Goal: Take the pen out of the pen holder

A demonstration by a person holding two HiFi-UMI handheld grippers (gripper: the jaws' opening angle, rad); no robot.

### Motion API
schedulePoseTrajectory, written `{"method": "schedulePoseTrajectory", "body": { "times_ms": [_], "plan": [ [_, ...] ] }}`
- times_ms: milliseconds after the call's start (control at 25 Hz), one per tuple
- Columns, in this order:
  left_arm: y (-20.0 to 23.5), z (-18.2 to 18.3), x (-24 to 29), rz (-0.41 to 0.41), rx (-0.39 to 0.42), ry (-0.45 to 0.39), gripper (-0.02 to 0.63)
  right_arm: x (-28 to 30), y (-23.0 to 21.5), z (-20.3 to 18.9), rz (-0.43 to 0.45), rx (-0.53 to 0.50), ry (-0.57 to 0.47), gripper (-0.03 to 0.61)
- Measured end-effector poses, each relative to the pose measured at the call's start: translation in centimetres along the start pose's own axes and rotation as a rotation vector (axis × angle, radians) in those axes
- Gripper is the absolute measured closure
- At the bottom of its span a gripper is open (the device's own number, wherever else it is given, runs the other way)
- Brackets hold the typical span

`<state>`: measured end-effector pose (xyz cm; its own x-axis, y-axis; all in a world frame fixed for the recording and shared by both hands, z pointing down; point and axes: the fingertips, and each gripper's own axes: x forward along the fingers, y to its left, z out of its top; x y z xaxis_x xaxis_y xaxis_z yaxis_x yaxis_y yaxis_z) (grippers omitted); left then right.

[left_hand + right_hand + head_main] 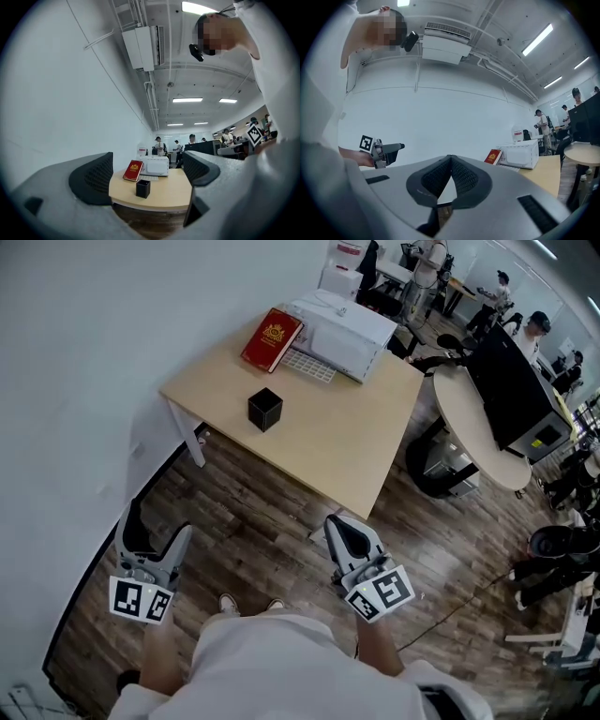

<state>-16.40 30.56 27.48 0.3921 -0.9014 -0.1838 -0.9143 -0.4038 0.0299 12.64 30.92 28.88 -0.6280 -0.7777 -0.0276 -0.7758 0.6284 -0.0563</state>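
Head view: the black cube-shaped pen holder (265, 410) stands upright near the middle of the pale tabletop (347, 451), well apart from both tongs; whether a pen is in it cannot be made out. A red book (273, 338) leans on a white appliance (342, 332) at the far edge. The left tongs (157, 518) and right tongs (337, 526) are held over the wooden floor (253, 512), short of the tabletop's near edge. Left gripper view: the left tongs stand wide open with nothing between the pads; the pen holder appears in the gap, far beyond them, with the book and appliance behind it. Right gripper view: the right tongs are closed, pads meeting at the tips, gripping nothing; the book and appliance lie to the right, the left tongs to the left.
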Motion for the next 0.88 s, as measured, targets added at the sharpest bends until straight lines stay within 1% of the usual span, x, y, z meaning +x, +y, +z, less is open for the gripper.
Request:
{"method": "schedulePoseTrajectory", "body": {
  "times_ms": [80, 160, 360, 480, 640, 760, 880],
  "plan": [
    [-0.9, -0.3, 0.0, 0.004, 0.014, 0.014, 0.128, -0.5, -0.5, -0.3, 0.010, 0.009, 0.000, 0.578],
    [-1.7, -0.4, 0.1, 0.002, 0.026, 0.023, 0.115, -0.9, -1.0, -0.8, 0.020, 0.021, 0.000, 0.578],
    [-2.3, -0.7, 0.0, 0.018, 0.039, 0.038, 0.109, -1.1, -1.8, -1.8, 0.026, 0.045, 0.009, 0.578],
    [-1.9, -0.9, 0.5, 0.018, 0.038, 0.038, 0.109, -0.4, -2.3, -1.5, 0.034, 0.043, 0.005, 0.578],
    [-1.2, -1.6, 2.8, -0.011, 0.026, 0.031, 0.109, 1.3, -3.4, -1.6, 0.029, 0.036, 0.021, 0.578],
    [-0.3, -3.2, 5.3, -0.039, 0.015, 0.046, 0.109, 3.0, -4.5, -2.2, 0.007, 0.038, 0.041, 0.578],
    [1.6, -5.0, 9.1, -0.073, -0.015, 0.052, 0.109, 5.7, -6.1, -2.6, -0.025, 0.032, 0.062, 0.578]
  ]
}}
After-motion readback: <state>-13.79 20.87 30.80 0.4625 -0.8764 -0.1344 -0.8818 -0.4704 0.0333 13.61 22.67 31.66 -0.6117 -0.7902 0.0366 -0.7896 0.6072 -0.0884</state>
